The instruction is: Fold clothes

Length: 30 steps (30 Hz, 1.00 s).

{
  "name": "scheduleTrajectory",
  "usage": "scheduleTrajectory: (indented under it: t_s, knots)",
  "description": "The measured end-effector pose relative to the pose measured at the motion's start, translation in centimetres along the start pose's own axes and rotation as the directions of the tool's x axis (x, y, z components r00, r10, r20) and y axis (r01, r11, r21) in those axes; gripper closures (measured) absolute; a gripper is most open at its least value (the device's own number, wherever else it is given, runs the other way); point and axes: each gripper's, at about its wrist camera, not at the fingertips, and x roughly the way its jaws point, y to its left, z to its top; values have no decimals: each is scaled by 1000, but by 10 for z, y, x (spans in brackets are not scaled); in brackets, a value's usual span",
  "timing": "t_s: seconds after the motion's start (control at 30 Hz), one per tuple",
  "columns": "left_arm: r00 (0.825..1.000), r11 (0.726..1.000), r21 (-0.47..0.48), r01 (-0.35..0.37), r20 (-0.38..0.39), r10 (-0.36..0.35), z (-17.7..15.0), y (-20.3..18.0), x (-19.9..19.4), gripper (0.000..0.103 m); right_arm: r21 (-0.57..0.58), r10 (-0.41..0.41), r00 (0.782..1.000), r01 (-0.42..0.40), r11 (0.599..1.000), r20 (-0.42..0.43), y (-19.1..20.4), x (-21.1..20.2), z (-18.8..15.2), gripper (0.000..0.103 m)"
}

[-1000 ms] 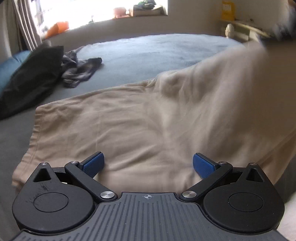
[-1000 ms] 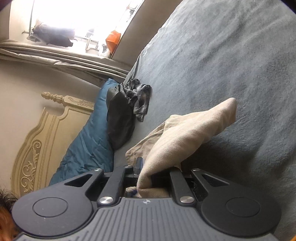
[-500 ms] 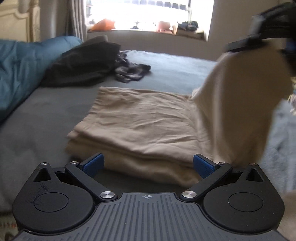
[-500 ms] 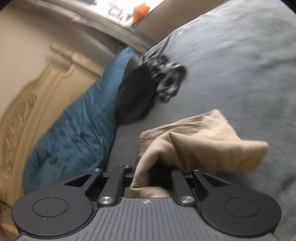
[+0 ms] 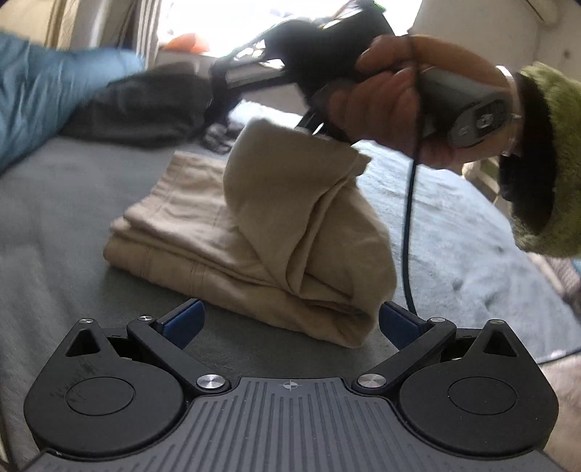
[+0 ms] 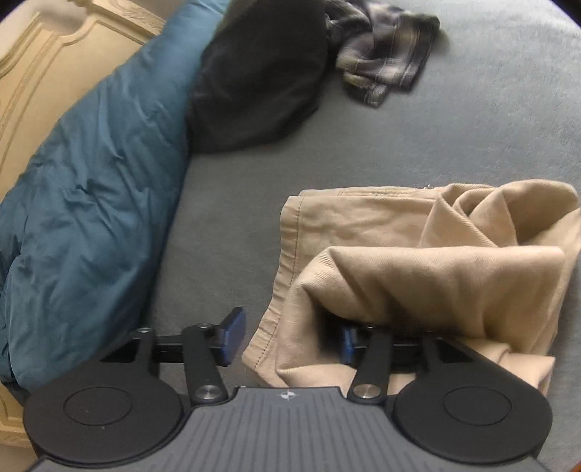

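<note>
no brand, label or writing can be read in either view.

left wrist view: the left gripper (image 5: 290,321) hangs with its blue pads spread wide and nothing pressed between them; the near folded end of the tan garment (image 5: 254,232) lies just ahead of it, close to the right-side pad. the garment rests on a grey bed cover (image 5: 65,225), partly folded, with one flap raised toward the right gripper (image 5: 312,61), which a hand (image 5: 406,98) in a fuzzy green sleeve (image 5: 544,163) holds above it. a black cable (image 5: 408,232) drops from that gripper. behind are a blue duvet (image 5: 47,90), a dark garment (image 5: 145,105), a bright window (image 5: 218,18) with an orange thing on the sill, and pale curtains at the upper left.

right wrist view: the right gripper (image 6: 290,339) has its jaws opening; tan cloth (image 6: 417,276) drapes over the right-side finger and lies between the pads without being pinched. only this view shows the carved cream headboard (image 6: 54,69) at the bed's head end, the duvet (image 6: 90,188) against it, the dark garment (image 6: 261,72) beside that, and a crumpled plaid garment (image 6: 385,61) farther along the grey cover (image 6: 454,145), well apart from the tan one.
</note>
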Motion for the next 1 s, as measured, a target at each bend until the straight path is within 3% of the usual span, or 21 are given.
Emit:
scheduleTrajectory:
  t_s: [0.13, 0.3, 0.4, 0.53, 0.7, 0.87, 1.0]
  knots:
    - [1000, 998, -64, 17, 15, -16, 3, 9, 2, 0, 37, 119, 993, -119, 992, 6, -1, -29, 1, 24]
    - [999, 997, -64, 30, 32, -28, 8, 2, 7, 0, 229, 283, 958, -287, 930, 51, -25, -58, 11, 7]
    - [999, 998, -55, 19, 36, -17, 10, -5, 12, 0, 309, 260, 965, -253, 917, 18, -22, -45, 18, 2]
    - [999, 1000, -23, 2, 34, -1, 12, -15, 20, 0, 372, 152, 985, -112, 922, -79, 2, -17, 26, 0]
    - [1000, 1000, -16, 0, 22, 0, 12, -20, 29, 0, 194, 2, 988, 28, 981, -153, 49, -15, 28, 0]
    - [1000, 999, -33, 16, 18, -16, 10, -17, 33, 0, 60, -85, 980, 97, 993, -181, 70, -36, 31, 0]
    - [999, 997, -68, 25, 30, -23, 9, -9, 30, 0, -9, -4, 993, 3, 1000, -121, 70, -79, 30, 0]
